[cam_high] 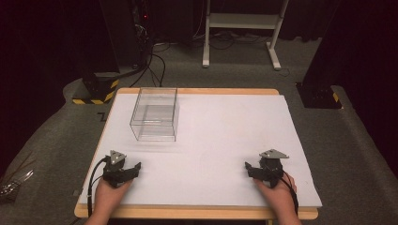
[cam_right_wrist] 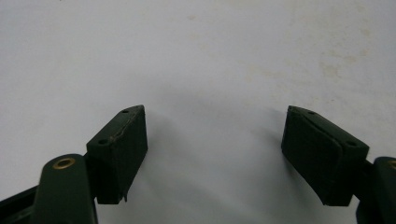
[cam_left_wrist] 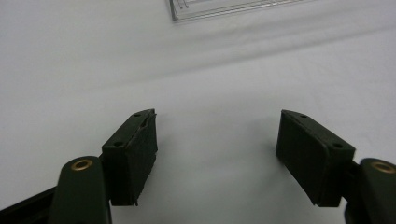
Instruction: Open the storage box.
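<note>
High view | left gripper (cam_high: 136, 167) and right gripper (cam_high: 247, 167) are rested near the table's (cam_high: 225, 136) near edge, jaws spread, nothing held | clear box (cam_high: 155, 114) is stood far left, upright | any approach is judged best squared to its walls.

One box and two tools stood on the worktop (cam_high: 211, 122).

The box (cam_high: 154, 114) sat toward the far left of the worktop; the left tool (cam_high: 137, 168) rested near the front edge, on the box's near side, well apart from it — the right tool (cam_high: 247, 166) rested near the front right, the two tools far apart.
</note>
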A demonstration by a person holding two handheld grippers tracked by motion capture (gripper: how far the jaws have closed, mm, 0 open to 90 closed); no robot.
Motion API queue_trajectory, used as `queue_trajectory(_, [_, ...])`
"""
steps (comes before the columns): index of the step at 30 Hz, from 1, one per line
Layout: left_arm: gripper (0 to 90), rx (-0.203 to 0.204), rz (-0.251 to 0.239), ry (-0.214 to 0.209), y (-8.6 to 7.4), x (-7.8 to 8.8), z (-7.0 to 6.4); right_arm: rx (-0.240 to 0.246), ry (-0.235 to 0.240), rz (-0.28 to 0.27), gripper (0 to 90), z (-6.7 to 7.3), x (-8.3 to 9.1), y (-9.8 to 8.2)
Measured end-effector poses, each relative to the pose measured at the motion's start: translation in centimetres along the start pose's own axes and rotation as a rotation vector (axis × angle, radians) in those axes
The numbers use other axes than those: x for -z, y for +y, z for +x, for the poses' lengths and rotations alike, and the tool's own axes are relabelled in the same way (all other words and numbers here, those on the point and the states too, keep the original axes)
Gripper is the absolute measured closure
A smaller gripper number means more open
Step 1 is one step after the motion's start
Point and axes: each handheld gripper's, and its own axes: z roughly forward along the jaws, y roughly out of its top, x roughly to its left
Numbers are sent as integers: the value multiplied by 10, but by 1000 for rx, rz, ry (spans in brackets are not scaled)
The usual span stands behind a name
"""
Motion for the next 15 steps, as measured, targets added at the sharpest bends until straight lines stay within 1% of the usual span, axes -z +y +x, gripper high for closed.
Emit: queue_trajectory(15, [291,-3,0,-5,0,0,1,-1,0,0,224,0,0,0])
